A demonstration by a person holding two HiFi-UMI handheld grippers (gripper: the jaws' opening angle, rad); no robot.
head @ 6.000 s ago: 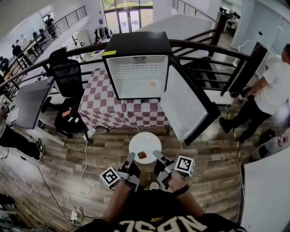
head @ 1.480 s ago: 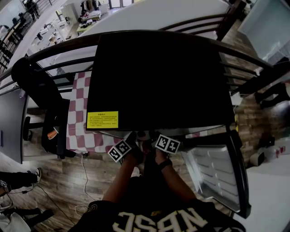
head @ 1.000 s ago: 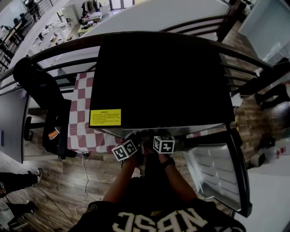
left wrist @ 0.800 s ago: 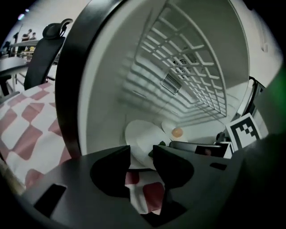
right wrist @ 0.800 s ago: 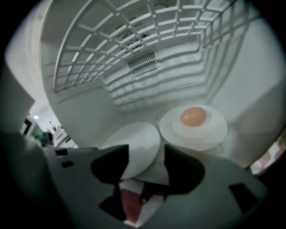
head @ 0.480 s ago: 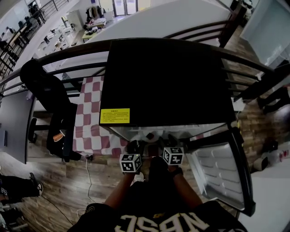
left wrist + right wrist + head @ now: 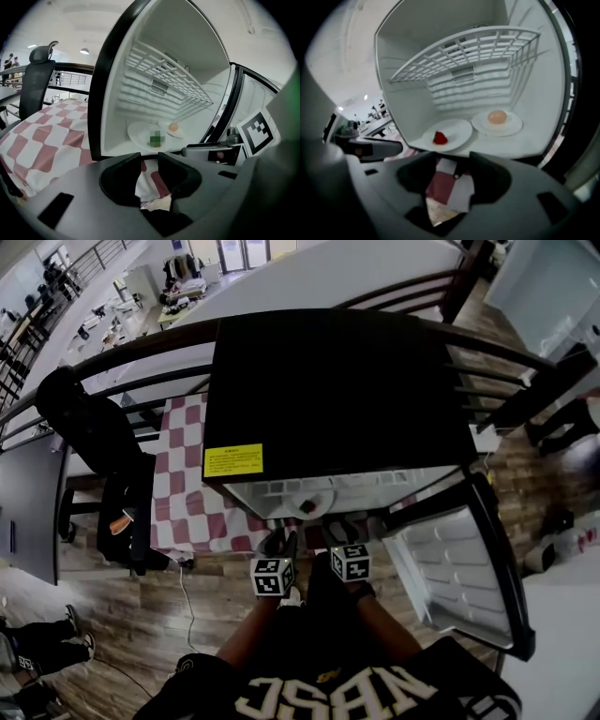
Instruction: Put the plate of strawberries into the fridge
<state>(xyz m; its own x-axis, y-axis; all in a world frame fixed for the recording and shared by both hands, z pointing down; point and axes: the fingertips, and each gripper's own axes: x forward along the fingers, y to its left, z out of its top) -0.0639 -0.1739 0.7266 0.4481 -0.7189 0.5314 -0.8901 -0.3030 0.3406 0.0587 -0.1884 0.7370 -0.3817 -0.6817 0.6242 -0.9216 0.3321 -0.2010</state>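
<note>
The white plate (image 7: pixel 457 129) with one red strawberry (image 7: pixel 439 138) rests on the floor of the open fridge (image 7: pixel 337 390), at its front left. In the left gripper view this plate (image 7: pixel 138 133) lies just inside the fridge's edge. My left gripper (image 7: pixel 149 159) hangs in front of the fridge, apart from the plate; its jaws have just been closing a little and nothing is between them. My right gripper (image 7: pixel 454 161) is also outside the fridge, open and holding nothing. In the head view both grippers (image 7: pixel 281 542) (image 7: pixel 342 526) sit side by side below the fridge opening.
A second plate (image 7: pixel 508 126) with a round orange thing (image 7: pixel 497 117) sits beside the first. A wire shelf (image 7: pixel 464 51) spans the fridge above them. The fridge door (image 7: pixel 459 568) stands open at the right. A checked tablecloth (image 7: pixel 192 484) and a black chair (image 7: pixel 94 427) are at the left.
Both grippers have drawn back out of the fridge toward me. The plate that they carried six seconds ago now lies inside the fridge.
</note>
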